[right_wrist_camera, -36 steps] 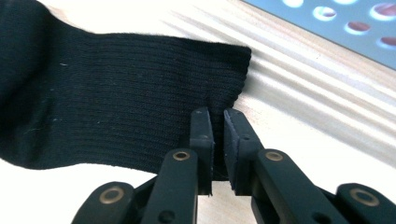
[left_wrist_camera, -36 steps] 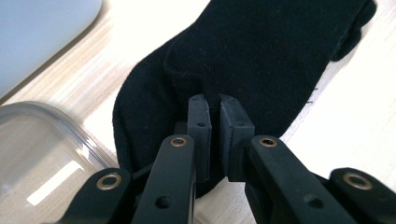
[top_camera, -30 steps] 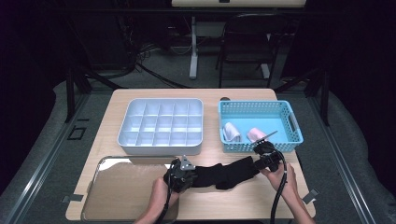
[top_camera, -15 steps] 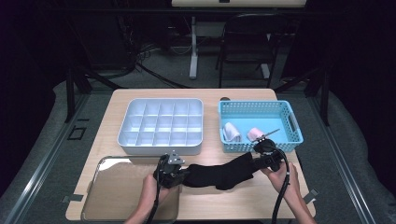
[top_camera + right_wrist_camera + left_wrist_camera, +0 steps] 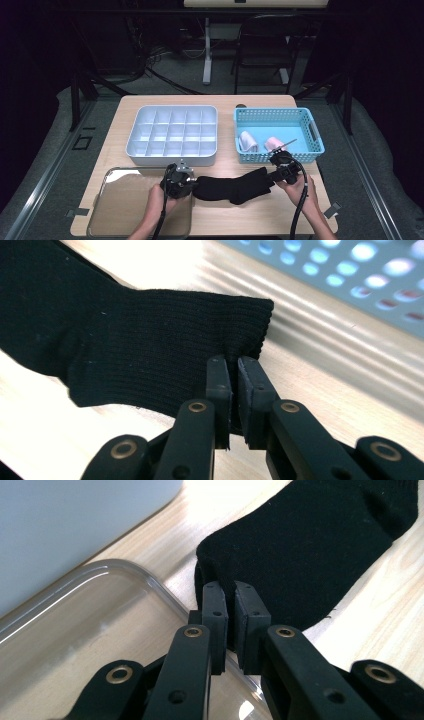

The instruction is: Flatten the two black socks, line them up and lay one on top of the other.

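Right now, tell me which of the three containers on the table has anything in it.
The blue basket at the right: two pink rolled items lie in it. The white divided tray and clear tray are empty.

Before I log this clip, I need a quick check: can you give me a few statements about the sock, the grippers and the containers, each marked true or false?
1. The left gripper is shut on the black sock. True.
2. The right gripper hangs open above the sock. False: it is shut on the sock's ribbed end.
3. The blue basket holds pale pink rolled items. True.
4. The sock lies inside the white compartment tray. False: it is stretched over the wooden table, in front of the tray.
5. A clear tray sits by the left gripper. True.
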